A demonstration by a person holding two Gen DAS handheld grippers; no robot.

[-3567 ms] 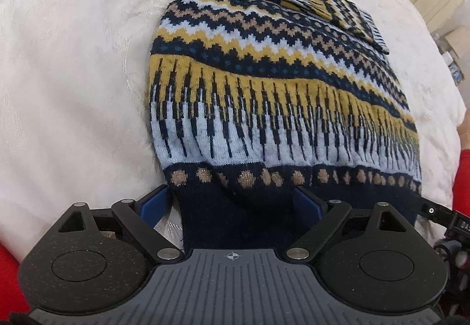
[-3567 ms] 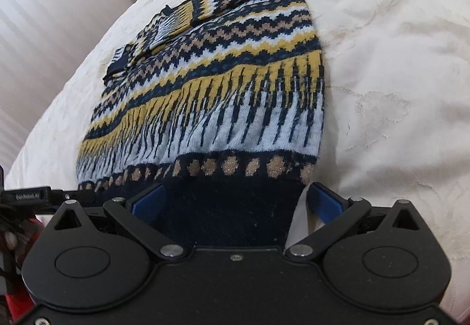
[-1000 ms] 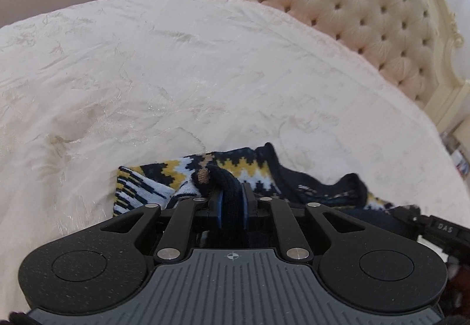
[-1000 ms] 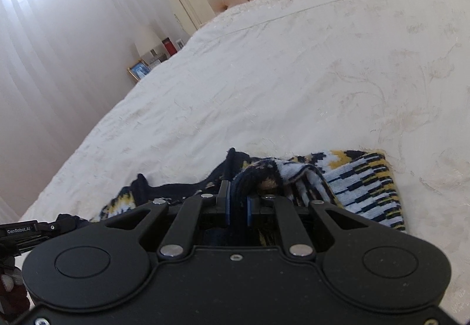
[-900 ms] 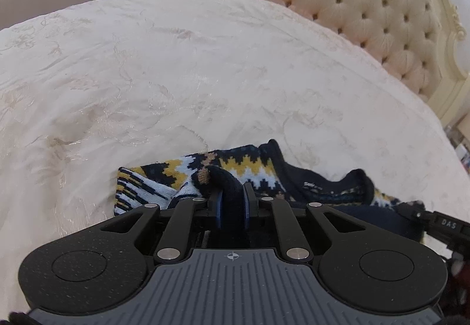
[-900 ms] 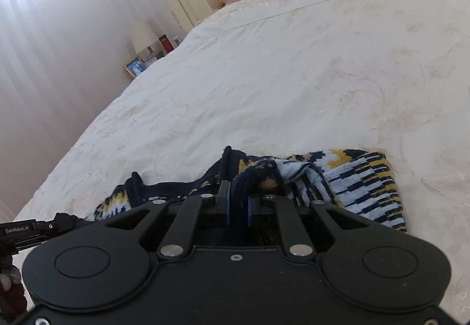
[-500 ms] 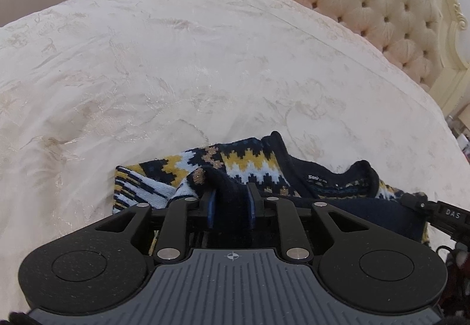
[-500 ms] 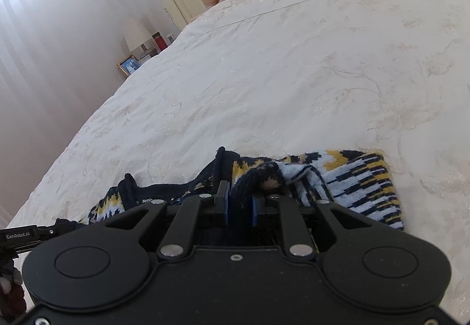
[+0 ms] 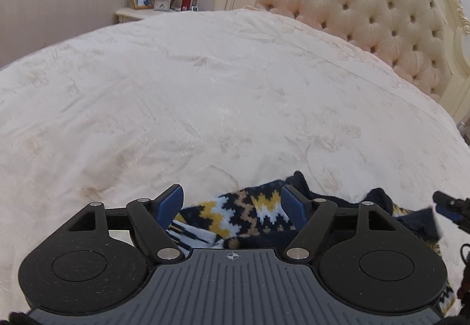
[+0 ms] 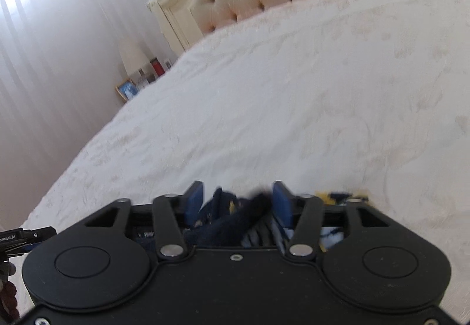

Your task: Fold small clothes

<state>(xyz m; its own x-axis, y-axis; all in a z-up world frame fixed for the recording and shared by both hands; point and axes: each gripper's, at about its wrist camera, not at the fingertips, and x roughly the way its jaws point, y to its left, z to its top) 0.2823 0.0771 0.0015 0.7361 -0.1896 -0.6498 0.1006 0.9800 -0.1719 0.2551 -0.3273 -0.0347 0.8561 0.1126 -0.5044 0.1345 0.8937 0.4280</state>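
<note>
The small navy, yellow and pale blue patterned sweater (image 9: 252,216) lies folded over on the cream bedspread (image 9: 205,95), just below both grippers. My left gripper (image 9: 233,201) is open, its blue pads wide apart above the sweater's zigzag bands. My right gripper (image 10: 238,201) is open too, with navy fabric (image 10: 232,219) lying loose between its blue pads; that view is blurred. The tip of the right gripper shows at the left wrist view's right edge (image 9: 449,204).
A tufted cream headboard (image 9: 367,19) stands at the far end of the bed. A nightstand (image 9: 138,13) with a lamp, photo frame, clock and red bottle sits at the far left. White curtains (image 10: 38,75) hang on the left of the right wrist view.
Both grippers were shut on the sweater's navy hem, carried over towards the collar end. Now both have opened and let the hem go, and the cameras have tilted up.
</note>
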